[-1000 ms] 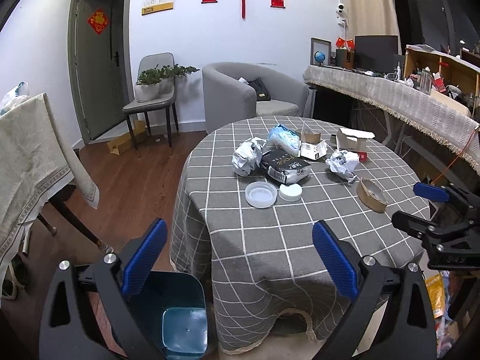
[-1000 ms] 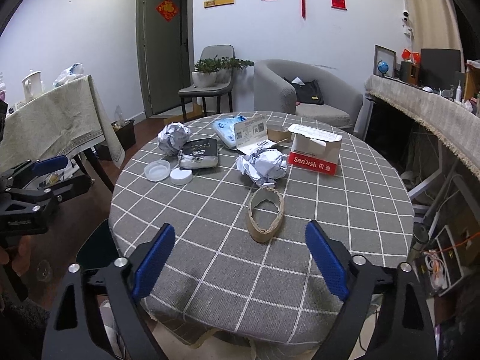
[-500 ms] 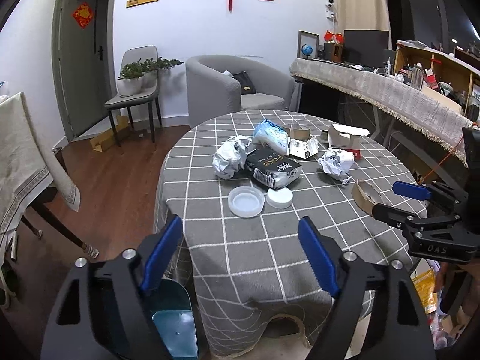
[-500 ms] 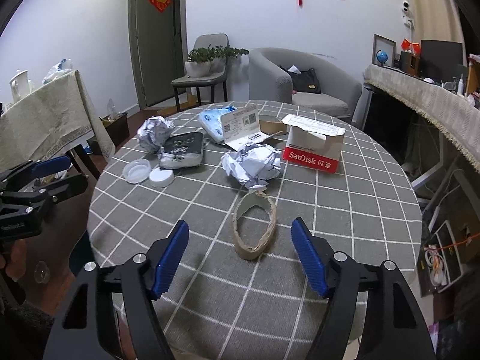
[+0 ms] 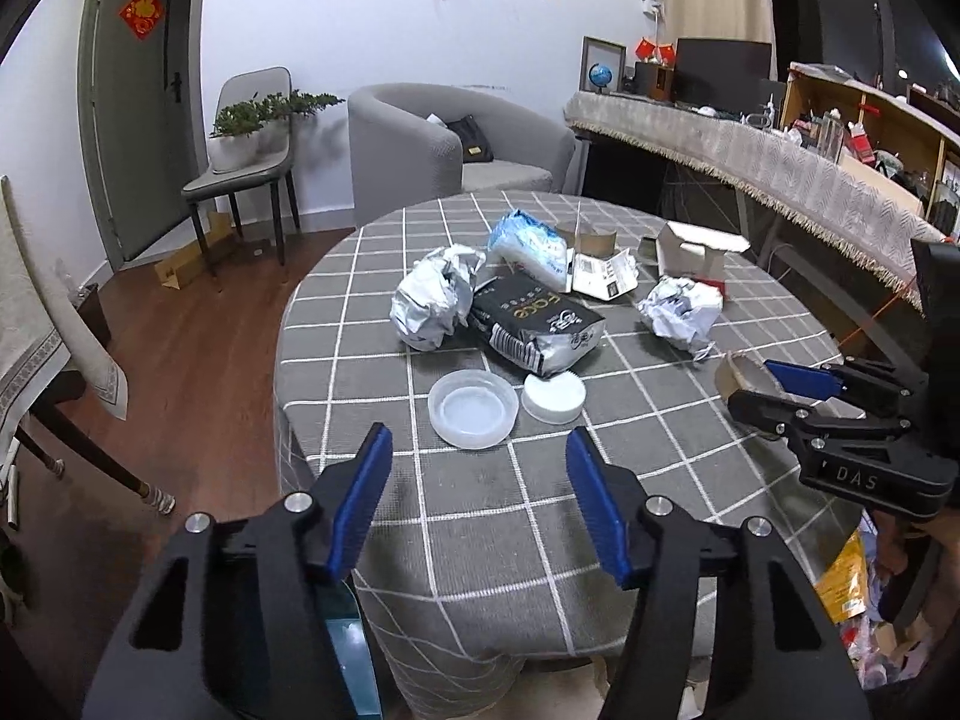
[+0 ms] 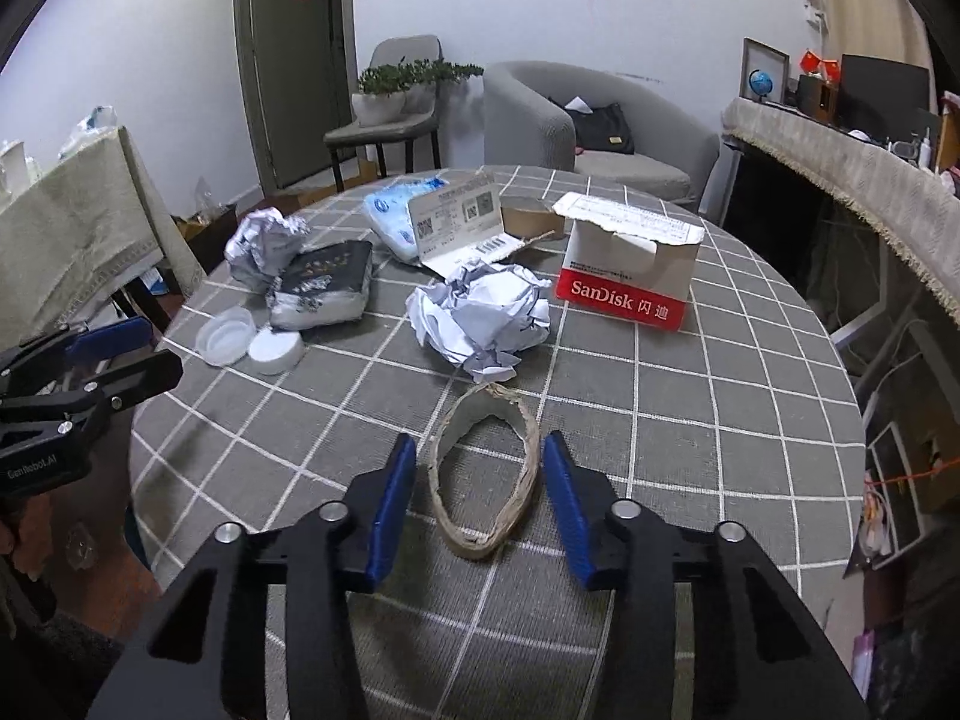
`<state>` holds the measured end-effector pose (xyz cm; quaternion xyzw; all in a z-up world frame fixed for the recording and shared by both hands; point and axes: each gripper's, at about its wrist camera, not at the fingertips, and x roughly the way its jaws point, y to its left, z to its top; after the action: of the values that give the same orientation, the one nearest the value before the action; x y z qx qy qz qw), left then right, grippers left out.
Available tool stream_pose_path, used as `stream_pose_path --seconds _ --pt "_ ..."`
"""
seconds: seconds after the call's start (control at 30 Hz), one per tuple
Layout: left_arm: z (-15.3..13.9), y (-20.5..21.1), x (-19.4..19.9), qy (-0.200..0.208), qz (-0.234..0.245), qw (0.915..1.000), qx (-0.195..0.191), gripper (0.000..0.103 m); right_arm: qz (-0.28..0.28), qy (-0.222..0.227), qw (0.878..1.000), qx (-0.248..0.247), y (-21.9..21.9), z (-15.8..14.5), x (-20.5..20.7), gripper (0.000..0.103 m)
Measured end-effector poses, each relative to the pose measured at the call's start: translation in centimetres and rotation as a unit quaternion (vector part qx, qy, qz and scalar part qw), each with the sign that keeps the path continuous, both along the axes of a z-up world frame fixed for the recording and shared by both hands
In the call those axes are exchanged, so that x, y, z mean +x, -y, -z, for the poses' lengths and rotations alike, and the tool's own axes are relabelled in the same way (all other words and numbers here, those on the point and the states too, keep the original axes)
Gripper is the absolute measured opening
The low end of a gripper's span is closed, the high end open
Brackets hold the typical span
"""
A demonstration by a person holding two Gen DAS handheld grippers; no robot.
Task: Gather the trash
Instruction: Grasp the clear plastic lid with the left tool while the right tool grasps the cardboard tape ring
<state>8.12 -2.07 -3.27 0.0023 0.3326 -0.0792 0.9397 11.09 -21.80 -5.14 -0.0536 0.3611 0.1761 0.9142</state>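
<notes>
Trash lies on a round table with a grey checked cloth [image 5: 540, 504]. My right gripper [image 6: 480, 480] is open, its fingers on either side of a squashed cardboard tape ring [image 6: 486, 474], not touching it. Beyond it lie a crumpled white paper ball [image 6: 486, 318] and a red SanDisk box [image 6: 630, 270]. My left gripper [image 5: 477, 492] is open and empty over the table's near edge, just short of a clear plastic lid [image 5: 474, 399] and a white cap [image 5: 553, 397]. Behind those lie a black bag [image 5: 534, 324] and a crumpled foil wad [image 5: 435, 300].
A blue plastic packet [image 5: 528, 240] and a flattened carton [image 5: 603, 276] lie farther back. A teal bin [image 5: 354, 648] stands on the floor under my left gripper. A grey armchair [image 5: 450, 150], a chair with a plant [image 5: 252, 144] and a long covered counter [image 5: 750, 162] surround the table.
Both grippers moved forward and lower toward the table. The right one now straddles the tape ring and its jaws have narrowed. The left one has closed in on the plastic lid.
</notes>
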Motion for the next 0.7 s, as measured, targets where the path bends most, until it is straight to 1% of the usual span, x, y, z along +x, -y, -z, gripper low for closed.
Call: stream_pose_path --seconds 0.03,0.13,0.23,0.4,0.63,0.7 --pt "0.2 0.0 0.2 -0.003 0.0 1.0 0.001 0.061 -0.001 -0.003 1.0 -0.008 -0.2 0.2 0.2 0.037" --pt "0.6 -0.1 0.9 -0.011 -0.002 0.9999 0.001 0.056 -0.007 -0.002 1.0 -0.012 -0.3 0.1 0.4 0.034" --pt "0.9 -0.2 1.8 -0.017 -0.004 0.9999 -0.002 0.053 -0.011 0.003 1.0 0.004 0.0 -0.6 0.5 0.034" --pt "1.1 -0.2 2.5 -0.019 -0.003 0.9998 0.002 0.053 -0.031 0.025 0.998 0.042 -0.1 -2.8 0.3 0.034" --pt "1.5 0.1 3.7 -0.025 0.003 0.9997 0.005 0.044 -0.05 0.023 0.997 0.052 -0.9 -3.3 1.3 0.034" --pt "1.5 0.0 3.9 -0.024 0.008 0.9997 -0.003 0.042 -0.055 0.024 0.997 0.055 -1.3 -3.6 1.5 0.034"
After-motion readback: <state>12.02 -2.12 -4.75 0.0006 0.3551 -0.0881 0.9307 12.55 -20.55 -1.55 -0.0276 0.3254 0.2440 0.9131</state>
